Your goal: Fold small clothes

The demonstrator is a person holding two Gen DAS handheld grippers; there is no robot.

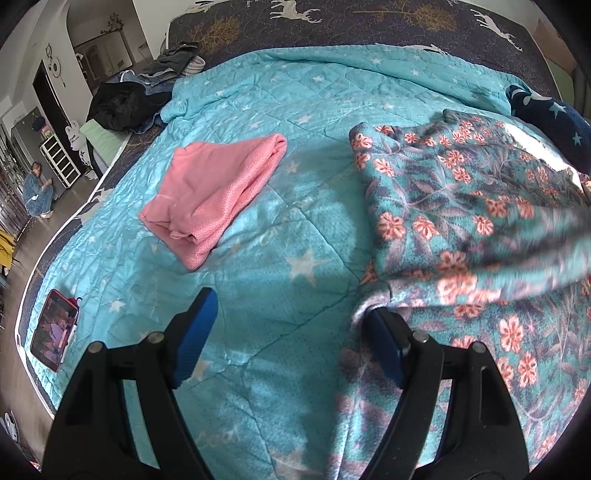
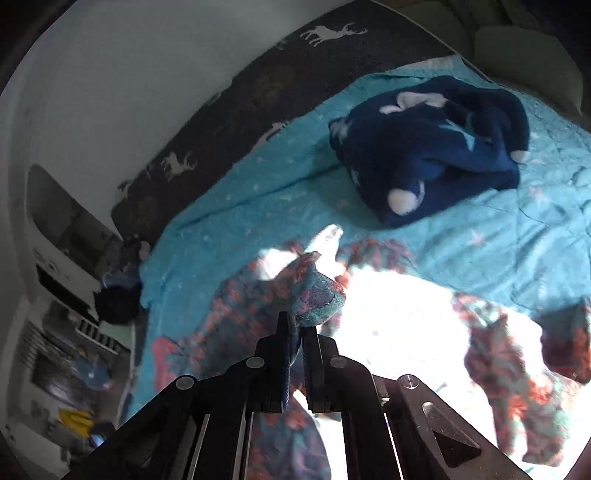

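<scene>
Covering bed: turquoise star-print quilt (image 1: 295, 92), spread over a dark deer-print sheet (image 1: 351, 18).
Floral garment: teal fleece piece with orange flowers (image 1: 461, 192), lying on the quilt's right side, one edge lifted and blurred.
Navy garment: dark blue fleece with white stars (image 2: 432, 147), crumpled beyond the floral one.
Pink garment: folded pink knit (image 1: 210, 192), left of centre.
Phone: red-cased (image 1: 53, 328), near the quilt's edge.
Left gripper (image 1: 291, 343): spread wide, holding nothing.
Right gripper (image 2: 295, 343): clamped on a floral fold.
</scene>
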